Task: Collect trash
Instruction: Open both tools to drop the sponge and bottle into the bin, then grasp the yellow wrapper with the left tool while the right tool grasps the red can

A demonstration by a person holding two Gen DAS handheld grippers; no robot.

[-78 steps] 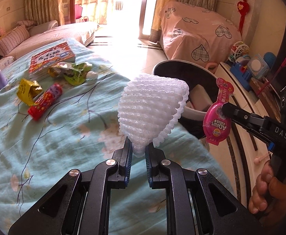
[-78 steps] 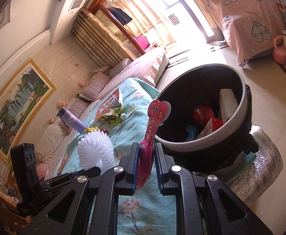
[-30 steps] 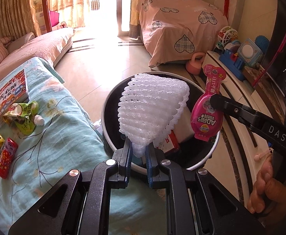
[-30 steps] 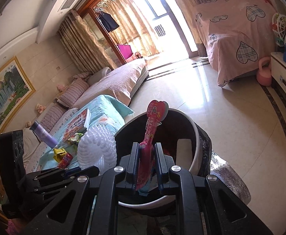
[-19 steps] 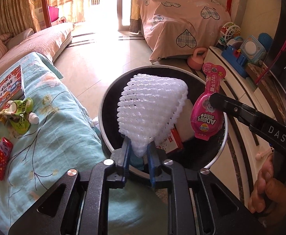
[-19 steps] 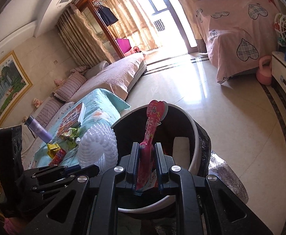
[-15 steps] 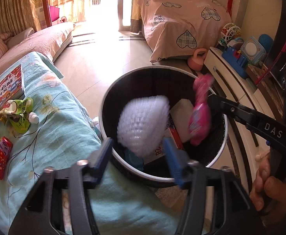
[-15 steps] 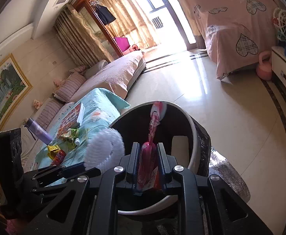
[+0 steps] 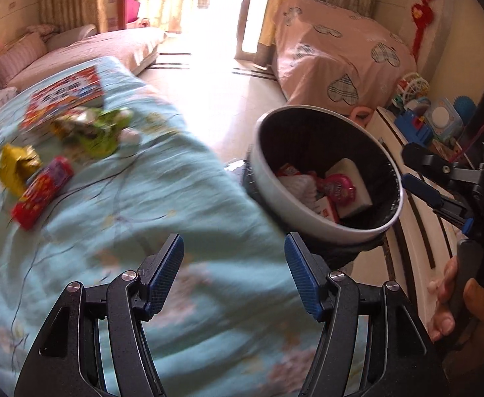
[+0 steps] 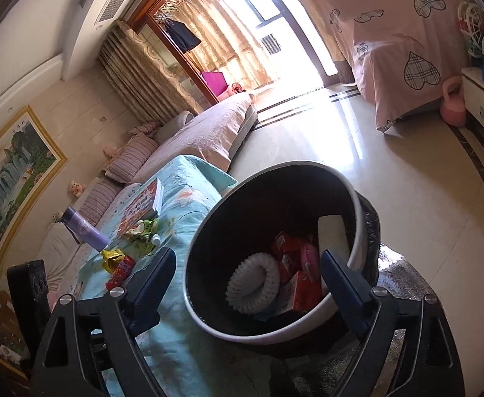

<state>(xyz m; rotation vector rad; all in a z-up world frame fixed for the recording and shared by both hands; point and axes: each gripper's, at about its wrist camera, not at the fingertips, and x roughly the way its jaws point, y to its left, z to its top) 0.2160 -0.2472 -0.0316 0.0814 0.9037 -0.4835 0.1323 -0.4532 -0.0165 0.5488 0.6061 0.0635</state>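
Your left tool [image 9: 233, 274] hangs wide and empty over the bed [image 9: 162, 205]; your right tool [image 10: 248, 274], its jaws opening with nothing between them, frames the bin [image 10: 361, 218]. To do this next pick well, carry the left tool across to the wrappers and settle its pads either side of one piece before squeezing; thin foil will likely slip or crumple. Remaining trash lies together on the bedspread near a book [image 9: 65, 97]: a green wrapper [image 9: 99, 132], a red tube [image 9: 41, 195], a yellow wrapper [image 9: 17, 165]. The bin holds a white block [image 9: 351, 182], foam net [image 10: 252, 284], red cartons [image 10: 305, 289] and a pink pack [image 9: 339, 188].
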